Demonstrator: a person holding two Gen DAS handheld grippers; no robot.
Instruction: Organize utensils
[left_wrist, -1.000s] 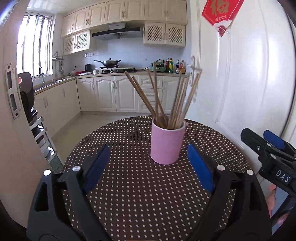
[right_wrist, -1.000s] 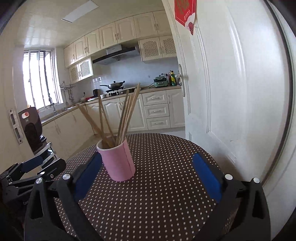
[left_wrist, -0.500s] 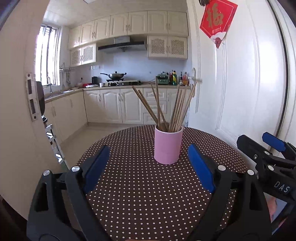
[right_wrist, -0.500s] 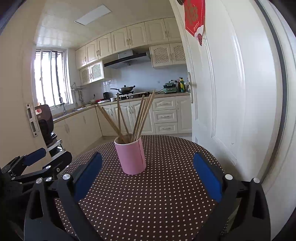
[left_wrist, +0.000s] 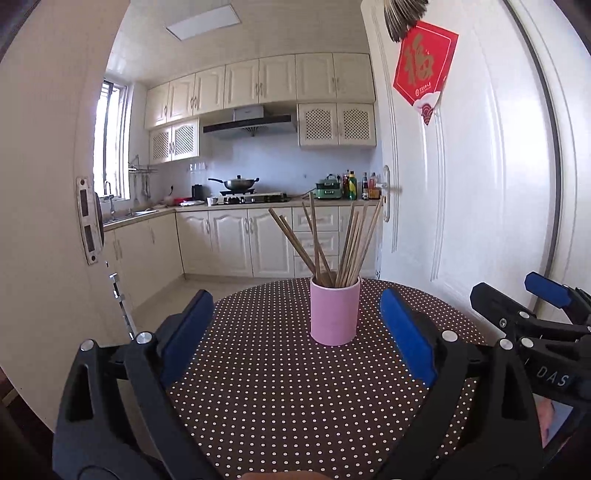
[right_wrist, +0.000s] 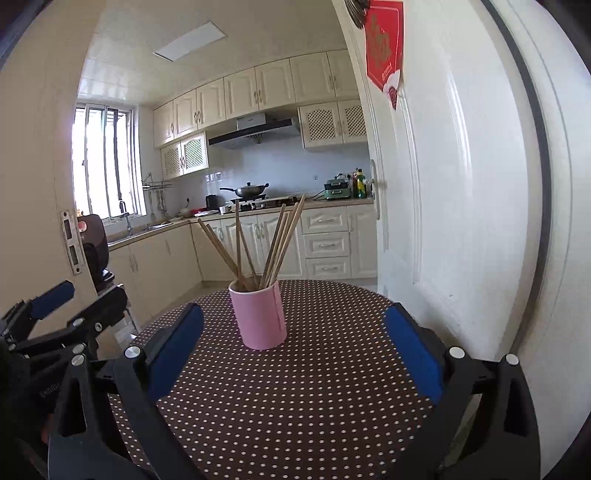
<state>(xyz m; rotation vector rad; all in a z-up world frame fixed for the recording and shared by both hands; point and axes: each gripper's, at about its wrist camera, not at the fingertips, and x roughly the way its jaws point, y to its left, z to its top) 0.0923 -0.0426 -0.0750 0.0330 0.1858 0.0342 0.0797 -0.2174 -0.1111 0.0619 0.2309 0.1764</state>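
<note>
Both tongs, left (left_wrist: 295, 332) and right (right_wrist: 293, 343), gape empty; the left has just been widening. A careless reach could topple the pink cup (left_wrist: 335, 312) of chopsticks (left_wrist: 332, 243).

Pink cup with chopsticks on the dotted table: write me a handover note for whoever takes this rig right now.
Left gripper: open, nothing between its blue pads, jaws have just been opening wider; it is short of the cup.
Right gripper: open, empty, also short of the cup.
Pink cup: upright near the middle of the dotted table, untouched.
Chopsticks: all standing in the cup, fanned out, some leaning left, most right.
Done: every chopstick in view is in the cup; none lies on the table.
Left: apparently nothing, unless utensils lie out of view.
</note>
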